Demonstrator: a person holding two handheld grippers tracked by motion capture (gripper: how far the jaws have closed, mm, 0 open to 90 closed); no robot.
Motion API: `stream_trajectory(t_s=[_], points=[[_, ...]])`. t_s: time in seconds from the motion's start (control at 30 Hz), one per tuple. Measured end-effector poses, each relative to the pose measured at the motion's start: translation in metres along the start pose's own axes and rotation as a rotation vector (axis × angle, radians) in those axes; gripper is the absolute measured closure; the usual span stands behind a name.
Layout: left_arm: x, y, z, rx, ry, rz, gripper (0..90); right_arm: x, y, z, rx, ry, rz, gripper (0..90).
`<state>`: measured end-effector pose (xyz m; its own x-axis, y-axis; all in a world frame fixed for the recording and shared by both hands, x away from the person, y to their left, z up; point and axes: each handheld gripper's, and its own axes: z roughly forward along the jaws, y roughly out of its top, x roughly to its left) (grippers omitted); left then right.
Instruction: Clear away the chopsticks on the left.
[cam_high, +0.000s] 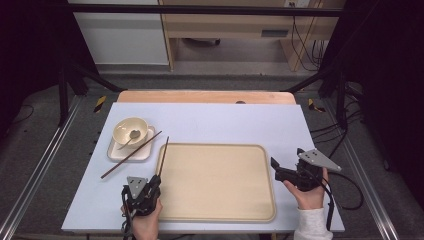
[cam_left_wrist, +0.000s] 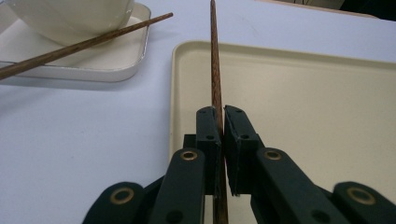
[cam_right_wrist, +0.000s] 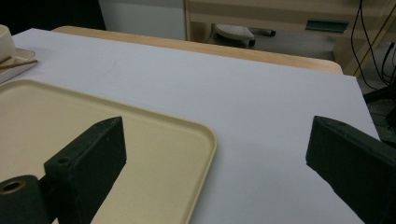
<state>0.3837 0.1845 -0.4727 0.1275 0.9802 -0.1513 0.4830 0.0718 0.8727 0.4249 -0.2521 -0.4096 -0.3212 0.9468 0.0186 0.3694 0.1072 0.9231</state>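
My left gripper (cam_high: 155, 181) (cam_left_wrist: 222, 112) is shut on a brown wooden chopstick (cam_high: 163, 156) (cam_left_wrist: 215, 65), which runs forward from the jaws over the left rim of the beige tray (cam_high: 250, 150) (cam_left_wrist: 327, 93). A second chopstick (cam_high: 131, 155) (cam_left_wrist: 88, 44) lies slanted across the small white plate (cam_high: 145, 152) (cam_left_wrist: 126, 65), its near end on the table. A cream bowl (cam_high: 130, 131) (cam_left_wrist: 70, 16) with a spoon (cam_high: 132, 136) inside stands on that plate. My right gripper (cam_high: 274, 169) (cam_right_wrist: 215, 154) is open at the tray's right edge with nothing between its jaws.
The beige tray (cam_right_wrist: 140, 140) lies in the middle of the pale blue table cover (cam_high: 225, 120) (cam_right_wrist: 261, 107), with bare cover around it. A wooden table edge (cam_high: 205, 96) shows at the back. Black frame bars and cables (cam_high: 345, 190) flank the table.
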Motion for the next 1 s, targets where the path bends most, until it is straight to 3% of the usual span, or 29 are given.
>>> stream_trajectory(t_s=[0.43, 1.0], points=[[0.0, -0.009, 0.007, 0.059, 0.016, 0.008, 84.9, 0.001, 0.0, 0.001, 0.003, -0.003, -0.006, 5.5], [0.0, -0.006, 0.015, 0.115, 0.044, 0.016, 84.9, 0.001, 0.0, 0.0, 0.002, -0.001, -0.006, 5.4]])
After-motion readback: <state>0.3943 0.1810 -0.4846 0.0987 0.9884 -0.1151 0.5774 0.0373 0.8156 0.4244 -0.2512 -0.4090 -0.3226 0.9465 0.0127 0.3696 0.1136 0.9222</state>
